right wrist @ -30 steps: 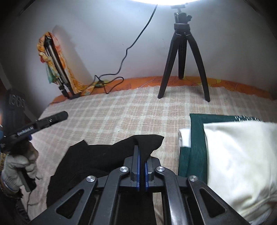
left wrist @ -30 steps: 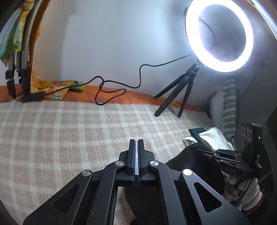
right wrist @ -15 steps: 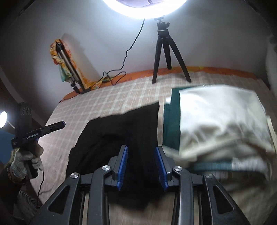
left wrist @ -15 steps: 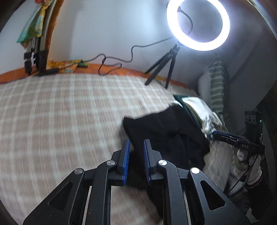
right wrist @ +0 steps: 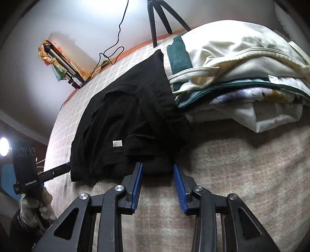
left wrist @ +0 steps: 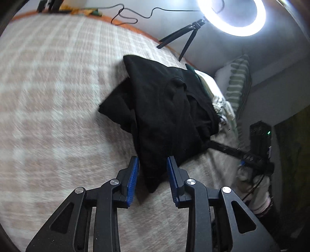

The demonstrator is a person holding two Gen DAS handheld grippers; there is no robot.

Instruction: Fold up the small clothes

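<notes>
Left gripper [left wrist: 152, 175]: jaws parted, having just been opening; the near corner of the black garment [left wrist: 164, 108] lies between the blue pads [left wrist: 133, 180], but neither pad presses on it, so nothing is gripped. Right gripper [right wrist: 158, 183]: jaws also parted, though they have just been closing a little; the near hem of the same garment sits at the pad tips, with no visible pinch, so it too holds nothing. The black garment lies crumpled and partly doubled over on the checked blanket [left wrist: 48, 97], a small white label [right wrist: 117, 143] showing on top. Its far edge on the right gripper's side runs up against, and partly under, a stack of folded clothes [right wrist: 242, 64], cream and green on top, paler pieces beneath. From the left wrist view, a wide bare stretch of blanket opens to the left of the garment, reaching the orange border at the wall. A ring light [left wrist: 234, 17] on a small tripod [left wrist: 186, 36] stands at the far edge of the bed, its cable [left wrist: 133, 16] trailing along the border; a striped pillow [left wrist: 235, 85] leans in the corner beyond the stack. A gloved hand [right wrist: 33, 209] holds the left gripper at the blanket's near left edge in the right wrist view.
</notes>
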